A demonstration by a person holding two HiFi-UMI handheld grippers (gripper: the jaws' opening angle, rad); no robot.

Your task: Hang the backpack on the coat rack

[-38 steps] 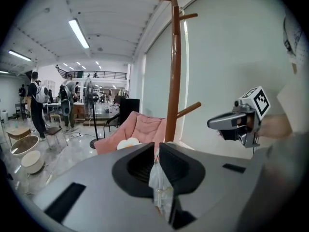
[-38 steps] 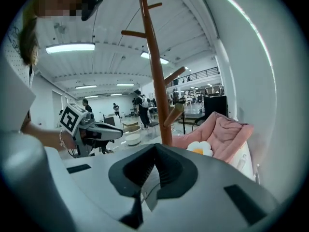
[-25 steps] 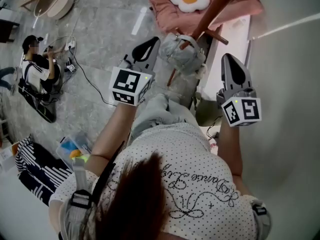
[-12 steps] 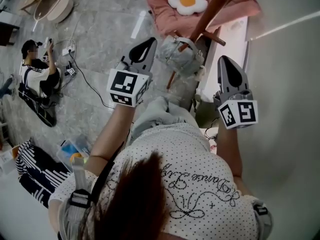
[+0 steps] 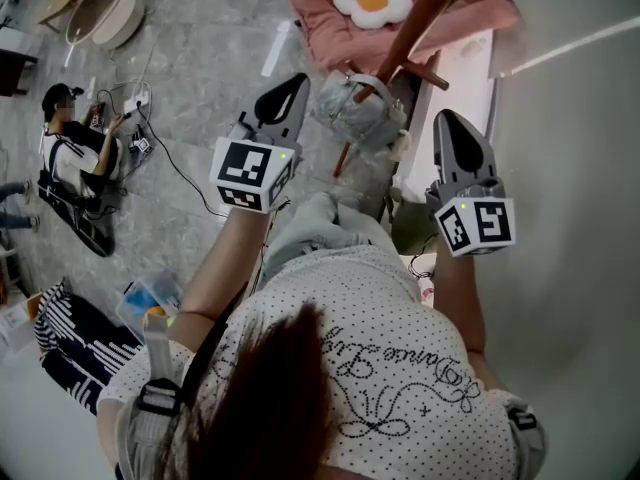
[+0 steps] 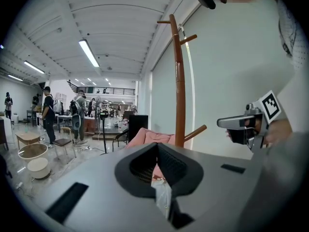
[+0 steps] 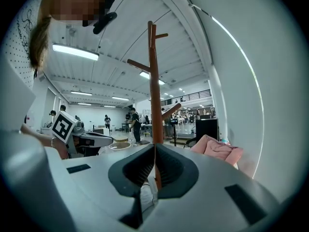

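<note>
Both grippers flank the brown wooden coat rack [image 5: 415,18] in the head view. The left gripper [image 5: 293,80] and right gripper [image 5: 450,118] stand clear of the small grey fabric backpack [image 5: 360,113], which hangs against the pole, its loop seemingly over a low peg. Left gripper view: jaws pressed together, empty. Right gripper view: likewise, probably because the rack bears the bag.

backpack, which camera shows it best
The head view: the grey backpack shows, hanging between the left gripper and right gripper beside the coat rack. The left gripper view and right gripper view each show only a pale strip of it pinched in shut jaws.
</note>
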